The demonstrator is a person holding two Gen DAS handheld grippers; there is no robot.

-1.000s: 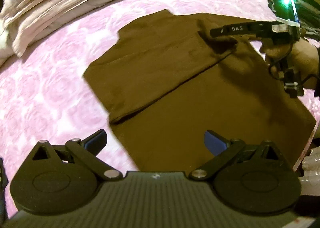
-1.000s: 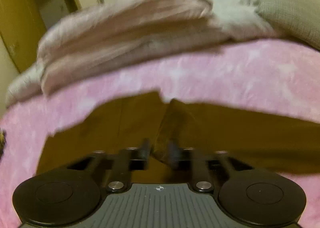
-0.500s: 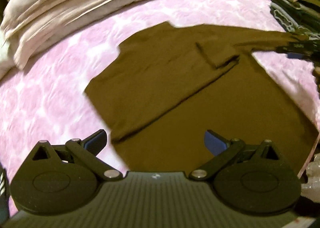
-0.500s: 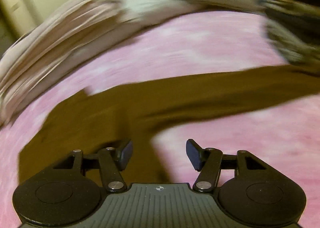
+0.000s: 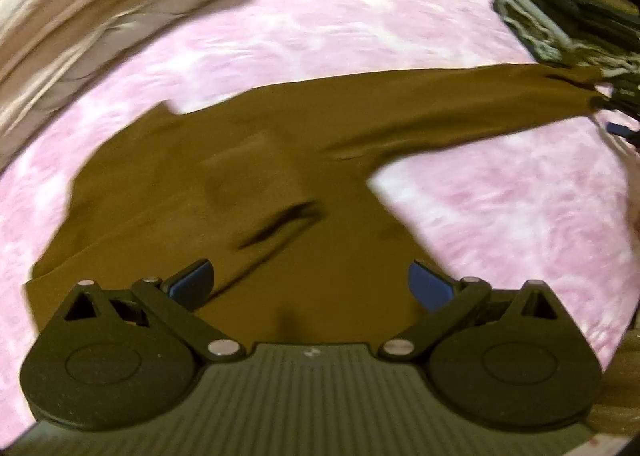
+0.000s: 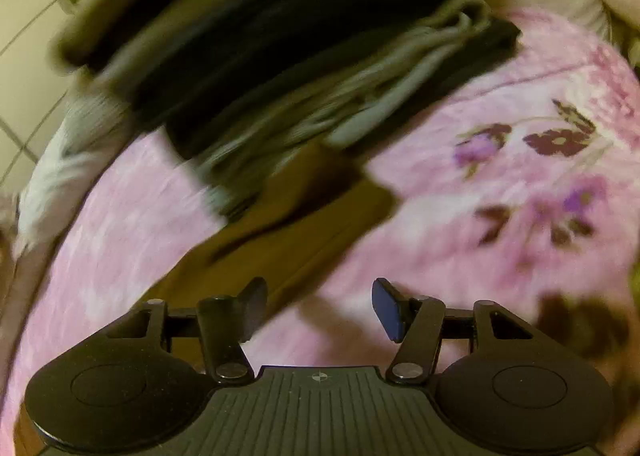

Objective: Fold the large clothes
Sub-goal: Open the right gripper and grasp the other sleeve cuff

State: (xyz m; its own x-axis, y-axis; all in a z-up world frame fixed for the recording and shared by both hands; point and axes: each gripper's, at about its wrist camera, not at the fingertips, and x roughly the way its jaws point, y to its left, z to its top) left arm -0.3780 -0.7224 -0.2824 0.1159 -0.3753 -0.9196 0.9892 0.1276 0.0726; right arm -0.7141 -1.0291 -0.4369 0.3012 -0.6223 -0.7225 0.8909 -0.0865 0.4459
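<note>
A large brown long-sleeved garment (image 5: 256,192) lies flat on the pink bedspread (image 5: 500,208), one sleeve (image 5: 460,112) stretched out to the right toward a stack of clothes. My left gripper (image 5: 310,286) hovers over the garment's body, open, with nothing between its blue pads (image 5: 426,288). In the right wrist view the sleeve's end (image 6: 312,212) lies ahead and left of my right gripper (image 6: 320,308), which is open and empty above the bedspread (image 6: 460,256). Both views are blurred by motion.
A stack of folded dark and grey clothes (image 6: 280,56) stands just beyond the sleeve's end, also at the top right of the left wrist view (image 5: 560,16). Folded pale bedding (image 5: 80,24) lies along the far left. The bedspread has a floral print (image 6: 556,144).
My right gripper, shut on the brown sleeve a second ago, opened and swung right toward the clothes stack. The sleeve now lies stretched out. My left gripper slid over the garment.
</note>
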